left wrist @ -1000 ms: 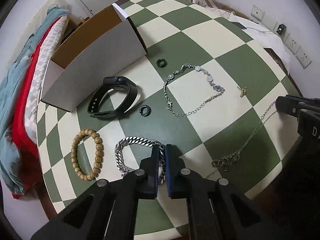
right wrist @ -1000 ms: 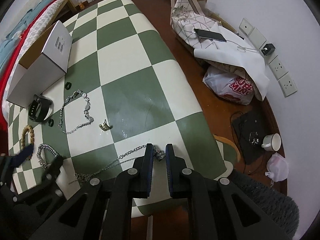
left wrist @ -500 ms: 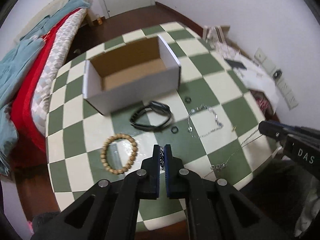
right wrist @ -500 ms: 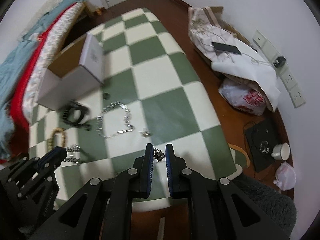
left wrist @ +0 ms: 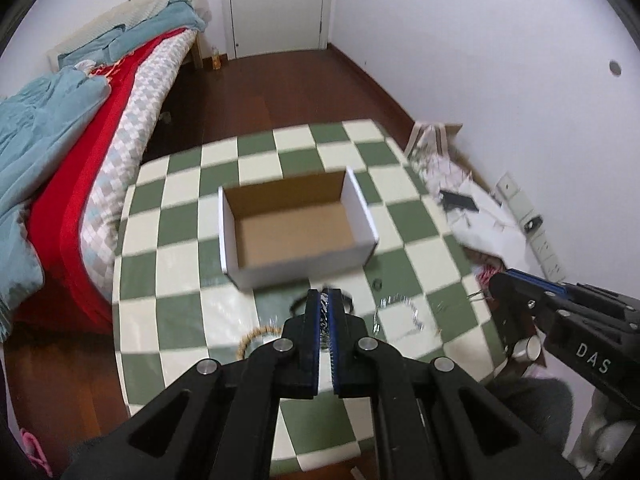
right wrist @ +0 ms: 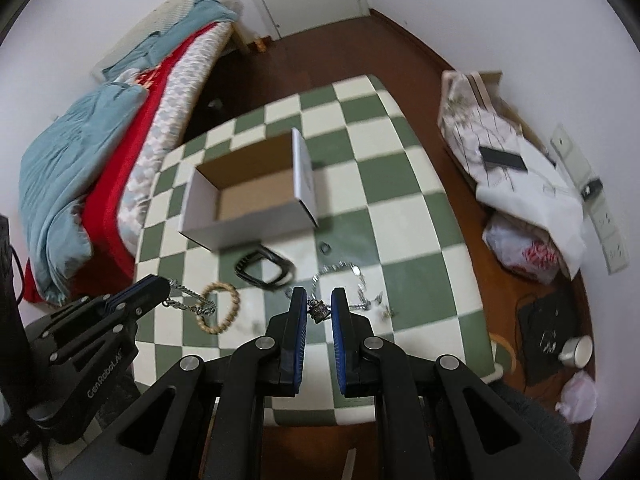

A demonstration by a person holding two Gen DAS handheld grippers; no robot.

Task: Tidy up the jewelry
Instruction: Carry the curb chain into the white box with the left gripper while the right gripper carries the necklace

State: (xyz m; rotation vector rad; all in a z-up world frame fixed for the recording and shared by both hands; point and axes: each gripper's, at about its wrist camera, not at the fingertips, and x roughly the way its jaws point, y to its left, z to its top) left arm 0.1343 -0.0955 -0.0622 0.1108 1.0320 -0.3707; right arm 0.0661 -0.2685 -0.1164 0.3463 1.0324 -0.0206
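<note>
Left tool (left wrist: 327, 300): clenched tight on the chunky silver chain (right wrist: 188, 300). In the right wrist view the chain hangs from its tip, up in the air over the near left part of the tabletop.
Right tool (right wrist: 319, 304): clenched on the thin necklace (right wrist: 319, 309). A small dark metal lump of it sits between the two blue pads (right wrist: 298, 312). The rest of the necklace is too blurry to follow.
Tabletop (left wrist: 180, 216): it has green and cream squares like a checkerboard.
Box (left wrist: 296, 228): white outside, brown inside, open on top. It stands near the middle of the tabletop. I see nothing in it.
Black band (right wrist: 264, 270): lies flat on the tabletop, just in front of the box.
Bead bracelet (right wrist: 220, 308): a ring of tan wooden beads. It lies near the black band, on the left, closer to the near edge.
Small dark ring (right wrist: 325, 247): lies near the right front corner of the box.
Silver link bracelet (right wrist: 352, 276): lies on the tabletop to the right of the black band. It looks blurry.
Bed (left wrist: 80, 128): stands left of the tabletop, with a red cover and blue blankets.
Door (left wrist: 276, 4): white, in the far wall.
Floor (left wrist: 280, 92): dark brown wood.
Pile by the wall (right wrist: 520, 176): white cloth and bags on the floor to the right, with a black phone (right wrist: 502, 158) on top.
Cup (right wrist: 576, 351): white, on the floor at the right.
</note>
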